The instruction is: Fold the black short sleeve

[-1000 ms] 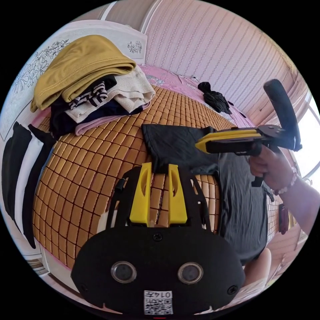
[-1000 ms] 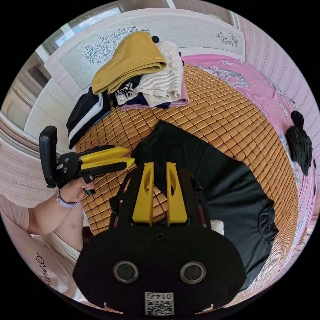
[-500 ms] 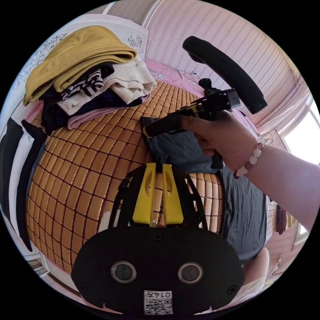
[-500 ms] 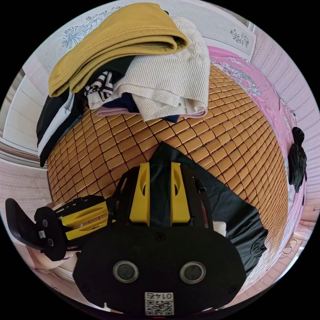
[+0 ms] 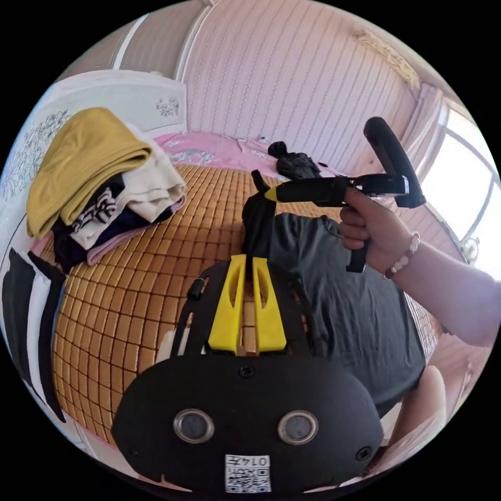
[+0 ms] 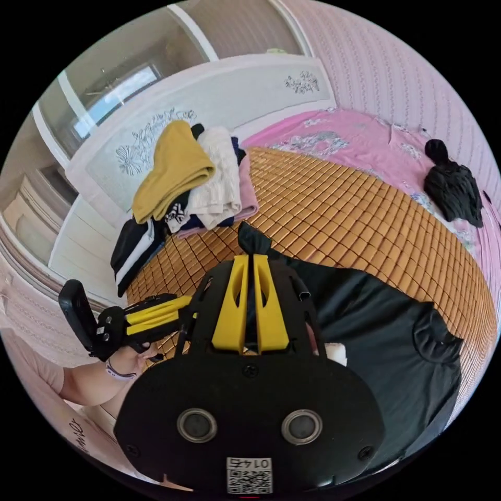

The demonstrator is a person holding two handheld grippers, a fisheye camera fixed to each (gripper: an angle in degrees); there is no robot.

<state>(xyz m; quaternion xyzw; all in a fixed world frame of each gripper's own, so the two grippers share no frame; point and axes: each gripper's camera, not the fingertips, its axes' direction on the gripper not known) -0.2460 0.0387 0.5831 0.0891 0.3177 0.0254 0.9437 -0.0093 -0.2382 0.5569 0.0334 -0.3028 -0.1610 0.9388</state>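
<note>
At the far left of the left gripper view, a black-and-white garment hangs over the edge of your bed, and above it a pile of folded clothes sits on the woven bamboo mat, a mustard piece on top, cream, striped, navy and pink ones under it. That pile lies well apart from your work. At centre your left gripper has its yellow jaws drawn nearly together on a bunched edge of the black short sleeve, which rises in a dark twist to your right gripper; that gripper's jaws are pinched shut on the cloth. Your hand grips its handle at centre right. The rest of the shirt lies spread on the mat towards the lower right. A crumpled black item rests on the pink sheet beyond, clear of the shirt.

In the right gripper view, your left gripper shows at lower left, its jaw tips hidden behind the black mount. The folded pile sits at upper left before the white headboard. At centre the right gripper clamps the raised shirt corner; the shirt body spreads to the lower right, collar towards the right edge. The black crumpled item lies at upper right.
</note>
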